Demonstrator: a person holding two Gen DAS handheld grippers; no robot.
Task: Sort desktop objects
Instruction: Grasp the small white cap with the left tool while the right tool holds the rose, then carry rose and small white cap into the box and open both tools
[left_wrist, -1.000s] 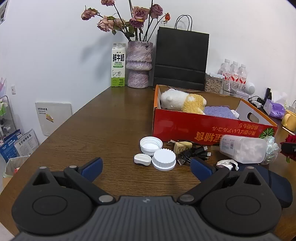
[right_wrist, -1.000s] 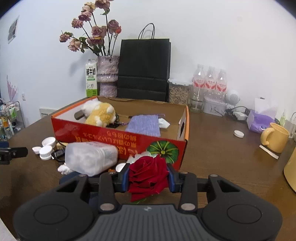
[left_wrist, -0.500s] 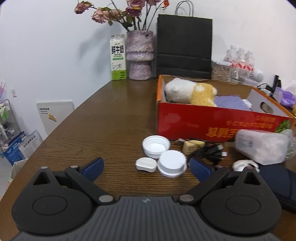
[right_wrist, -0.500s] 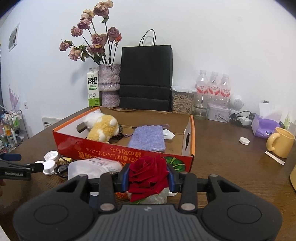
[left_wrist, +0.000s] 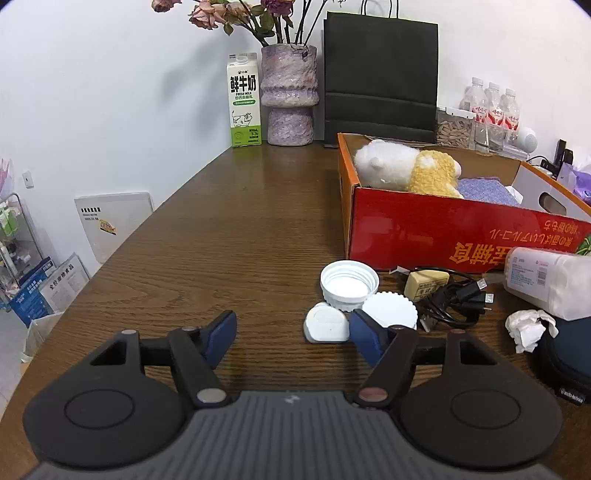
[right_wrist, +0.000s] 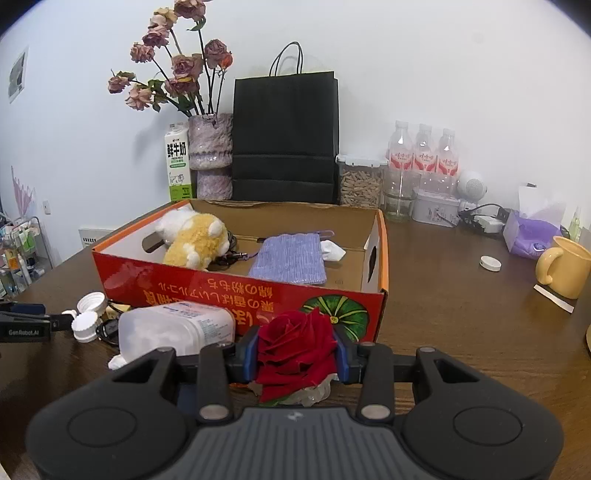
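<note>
My right claw (right_wrist: 297, 360) is clamped on a red rose (right_wrist: 295, 345), both blue pads pressed into the bloom, which sits just in front of the red cardboard box (right_wrist: 236, 291). The box front carries upside-down yellow Japanese print and a green pumpkin picture. Inside it I see a white-and-yellow plush toy (right_wrist: 194, 238) at the left end and a lilac knitted pouch (right_wrist: 290, 258) in the middle.

My left claw (left_wrist: 291, 338) has just been closing and now stands about half wide above the bare tabletop (left_wrist: 229, 236), with nothing between its jaws. Its right finger overlaps a ribbed white cap (left_wrist: 391, 308) in my view; I cannot tell whether they touch. A small white oval case (left_wrist: 327, 325) lies just beside that cap, and an upturned white lid (left_wrist: 349, 282) sits behind both. To the right lie a tan charger (left_wrist: 424, 284) with tangled black cables, then a clear tub of cotton pads (left_wrist: 550, 282) on its side with a printed label too small to read.

At the back wall, the milk carton (left_wrist: 243, 105) reads "鲜牛奶" and "FRESH MILK". The left claw's arm, seen from my right camera, reads "GenRobot.AI".
</note>
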